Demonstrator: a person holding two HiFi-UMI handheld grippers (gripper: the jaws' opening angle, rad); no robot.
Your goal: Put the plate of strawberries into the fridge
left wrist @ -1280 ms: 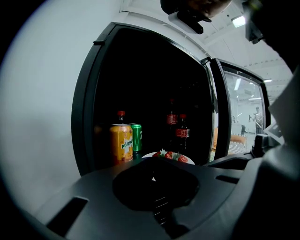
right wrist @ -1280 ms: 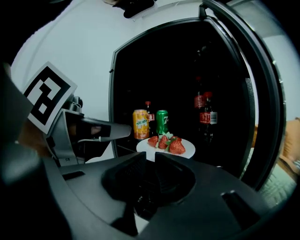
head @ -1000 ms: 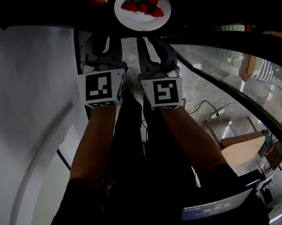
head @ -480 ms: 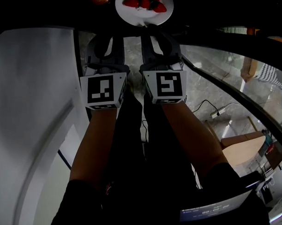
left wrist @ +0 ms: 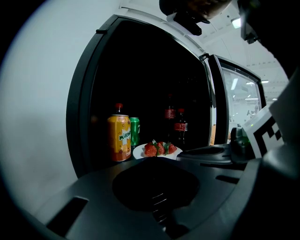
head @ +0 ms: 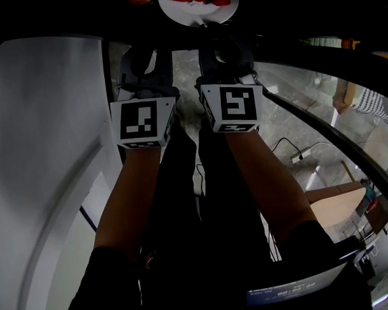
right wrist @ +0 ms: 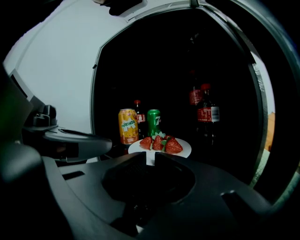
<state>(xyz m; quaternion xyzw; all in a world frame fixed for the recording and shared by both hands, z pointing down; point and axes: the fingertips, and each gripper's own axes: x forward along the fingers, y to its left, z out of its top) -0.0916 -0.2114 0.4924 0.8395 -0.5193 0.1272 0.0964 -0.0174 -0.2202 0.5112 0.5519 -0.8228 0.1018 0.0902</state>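
In the head view the left gripper [head: 143,57] sits beside the right one, its jaws closed together on nothing. The right gripper [right wrist: 147,159] pinches the near rim of the white plate [right wrist: 183,151], so the strawberries [right wrist: 161,144] sit just inside the open fridge [left wrist: 82,93]. Behind the plate stand an orange can [right wrist: 127,126] and a green can [right wrist: 153,123]. Cola bottles [right wrist: 206,115] stand farther back to the right.

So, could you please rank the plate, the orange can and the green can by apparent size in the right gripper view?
1. plate
2. orange can
3. green can, though it stands farther back, so nearness may explain that
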